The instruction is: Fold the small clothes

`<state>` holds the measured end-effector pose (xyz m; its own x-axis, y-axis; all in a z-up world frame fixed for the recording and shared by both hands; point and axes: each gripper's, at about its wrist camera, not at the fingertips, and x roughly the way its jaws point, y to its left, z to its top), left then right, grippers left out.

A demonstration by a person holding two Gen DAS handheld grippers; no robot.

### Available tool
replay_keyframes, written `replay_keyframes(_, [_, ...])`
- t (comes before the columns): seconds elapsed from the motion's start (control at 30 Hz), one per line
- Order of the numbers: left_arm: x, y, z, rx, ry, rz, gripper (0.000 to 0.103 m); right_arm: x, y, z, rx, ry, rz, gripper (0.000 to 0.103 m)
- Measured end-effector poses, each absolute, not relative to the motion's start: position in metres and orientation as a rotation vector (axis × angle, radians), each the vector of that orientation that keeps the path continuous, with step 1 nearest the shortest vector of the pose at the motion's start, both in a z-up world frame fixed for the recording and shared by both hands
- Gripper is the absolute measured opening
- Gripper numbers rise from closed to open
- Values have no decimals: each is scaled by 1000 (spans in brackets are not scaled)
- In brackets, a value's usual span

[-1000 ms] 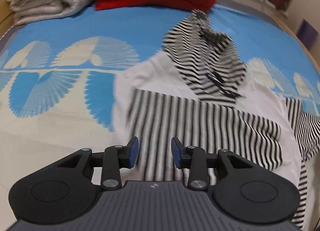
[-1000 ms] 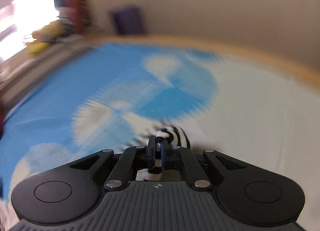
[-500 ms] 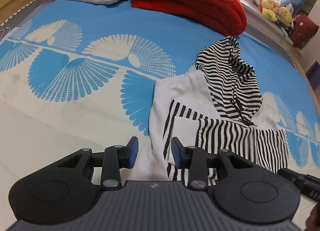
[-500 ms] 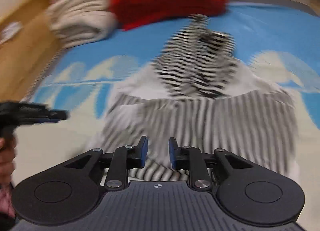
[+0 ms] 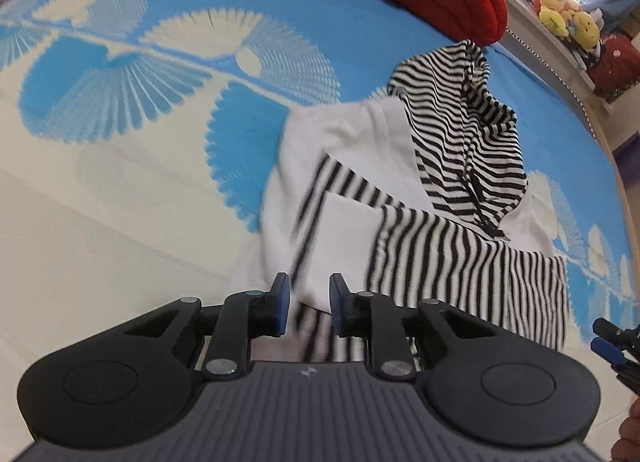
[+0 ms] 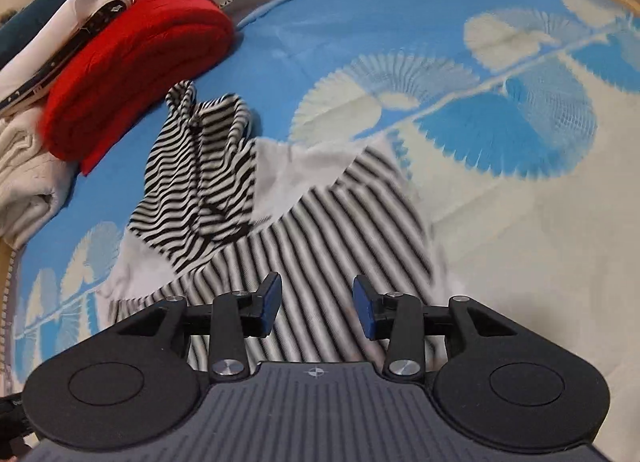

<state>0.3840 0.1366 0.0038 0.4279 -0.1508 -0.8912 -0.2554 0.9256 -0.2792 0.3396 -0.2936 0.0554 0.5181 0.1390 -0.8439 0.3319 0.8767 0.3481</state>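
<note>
Left gripper [image 5: 305,308]: pointed steeply down at the near-left corner of the striped hoodie [image 5: 440,230]. Blue pads stand a narrow gap apart, having just been closing; a white fold of the hoodie with a few stripes shows in the gap, but the pads do not clearly press on it, so it reads as not yet gripping. The cloth is motion-blurred here.

Right gripper [image 6: 316,304]: jaws have just been opening and stand well apart, nothing clamped; the striped body panel of the hoodie lies below and ahead of the gap. In the left wrist view its tip shows at the far right edge, beside the hoodie's hem.

Hoodie: spread partly folded on the bed cover [image 5: 120,166], blue and cream with fan patterns. Black-and-white hood bunched at the far end, ahead of both grippers, drawstring trailing toward the body. White shoulder panels either side of the hood.

Beyond the hood: folded red blanket [image 6: 132,66], just short of touching it. Cream knit blanket [image 6: 24,170] beside the red one. Plush toys [image 5: 564,18] on a ledge, far right of the left gripper.
</note>
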Motion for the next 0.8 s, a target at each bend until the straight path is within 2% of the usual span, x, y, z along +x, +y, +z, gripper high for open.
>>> replay_keyframes(0.1, [391,127,-14,-451,1182,68,24,343,-306,53,520,1039,-108,42])
replay_keyframes(0.2, [400,123,-35,-518,1239,92,34,344,-318,49,538,1066,-114,42])
replay_keyframes(0.43, [411,129,-61,-676,1255,182,34,348,-334,37,570,1112,-138,42])
replay_keyframes(0.67, [406,131,-57,-720,1249,256,34,352,-339,28,603,1133,-160,42])
replay_keyframes(0.7, [407,131,-58,-720,1247,259,32,351,-338,26,609,1137,-165,42])
replay_keyframes(0.77, [406,133,-59,-715,1242,262,18,351,-335,22,606,1146,-174,42])
replay_keyframes(0.8, [405,133,-58,-711,1235,257,3,350,-334,21,603,1148,-177,42])
